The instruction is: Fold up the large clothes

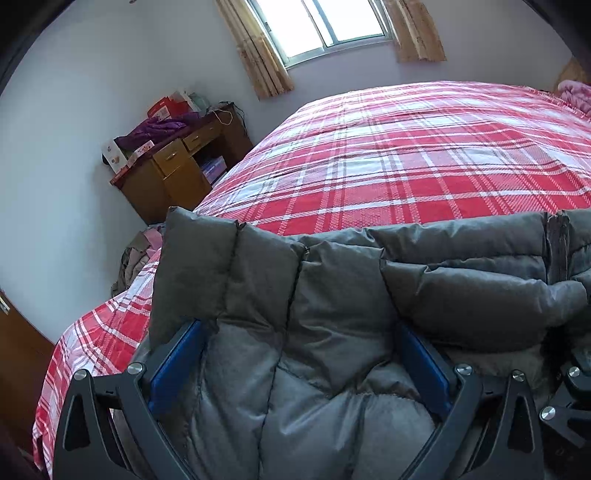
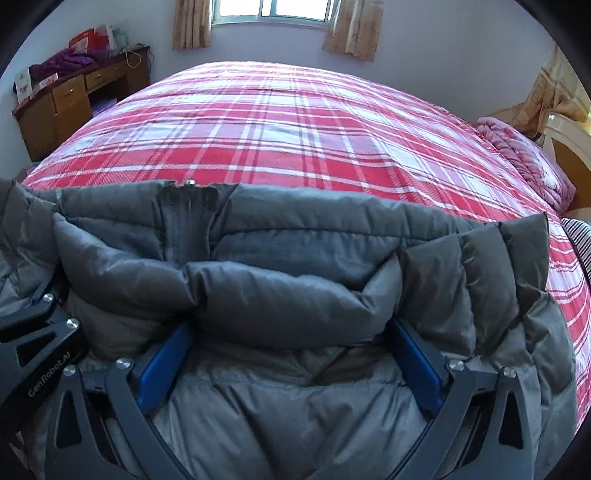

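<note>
1. Clearly the grey puffer jacket (image 1: pixel 332 295) has been brought to the near edge of the bed (image 1: pixel 406 155) because that broad, flat plaid cover gives room to lay a bulky garment out and fold it; the rest of the cover, toward the window (image 1: pixel 332 22), is bare.
2. Each gripper takes one side of the jacket, and the zipper strip (image 2: pixel 184 221) lies between the two, which I judge is meant to keep the wide padded edge level and stop it sagging in the middle.
3. On the left gripper (image 1: pixel 301 354) the jaws stand wide apart with thick quilted padding bunched between the blue pads (image 1: pixel 173 365). Fabric fills the gap from pad to pad, so this reads as a grip on a wide thing, not an empty spread.
4. On the right gripper (image 2: pixel 288 350) the jaws are at their widest, and a fat fold of jacket lies between its blue pads. The cloth touches both pads, yet whether they press it or only cradle it I cannot tell.
5. Both grippers point downward over the near edge, so the jacket's far edge stands up as a ridge across the cover.
6. Well apart, a wooden desk (image 2: pixel 55 103) stands by the far left corner and a pink blanket (image 2: pixel 524 158) lies at the bed's right edge.
</note>
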`<action>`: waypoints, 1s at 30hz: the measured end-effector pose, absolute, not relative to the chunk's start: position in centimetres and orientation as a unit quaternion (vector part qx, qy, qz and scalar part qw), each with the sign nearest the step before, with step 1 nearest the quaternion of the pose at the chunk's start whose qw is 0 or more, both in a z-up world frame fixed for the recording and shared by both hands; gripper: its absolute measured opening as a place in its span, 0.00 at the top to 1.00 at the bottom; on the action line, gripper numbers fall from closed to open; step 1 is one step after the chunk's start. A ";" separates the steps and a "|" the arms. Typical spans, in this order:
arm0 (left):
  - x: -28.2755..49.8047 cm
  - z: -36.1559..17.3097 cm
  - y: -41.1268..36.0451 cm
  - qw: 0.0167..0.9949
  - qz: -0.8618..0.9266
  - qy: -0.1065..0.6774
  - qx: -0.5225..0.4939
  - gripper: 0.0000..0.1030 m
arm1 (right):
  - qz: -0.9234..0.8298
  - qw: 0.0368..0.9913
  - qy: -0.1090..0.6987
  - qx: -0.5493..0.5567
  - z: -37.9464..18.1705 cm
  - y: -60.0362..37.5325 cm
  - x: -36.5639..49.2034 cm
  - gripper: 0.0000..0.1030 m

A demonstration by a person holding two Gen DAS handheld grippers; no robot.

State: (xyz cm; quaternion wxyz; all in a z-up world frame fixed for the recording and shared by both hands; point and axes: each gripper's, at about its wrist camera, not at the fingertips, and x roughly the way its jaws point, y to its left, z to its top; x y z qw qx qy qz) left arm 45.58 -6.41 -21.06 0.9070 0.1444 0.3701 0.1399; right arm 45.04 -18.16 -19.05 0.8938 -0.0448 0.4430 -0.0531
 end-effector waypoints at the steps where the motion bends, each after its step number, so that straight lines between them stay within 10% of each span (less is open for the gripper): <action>1: 45.7 -21.0 -6.5 0.905 0.138 0.374 0.147 0.01 | -0.054 0.893 0.444 -0.046 -19.0 -18.1 45.1 0.00; 11: 35.3 -14.7 -1.8 0.924 0.120 0.338 0.133 0.01 | -0.039 0.880 0.469 -0.054 -18.7 -18.0 45.1 0.00; 30: 27.1 -19.8 6.9 0.902 0.130 0.412 -0.014 0.01 | -0.033 0.904 0.417 -0.093 -15.7 -15.6 32.7 0.00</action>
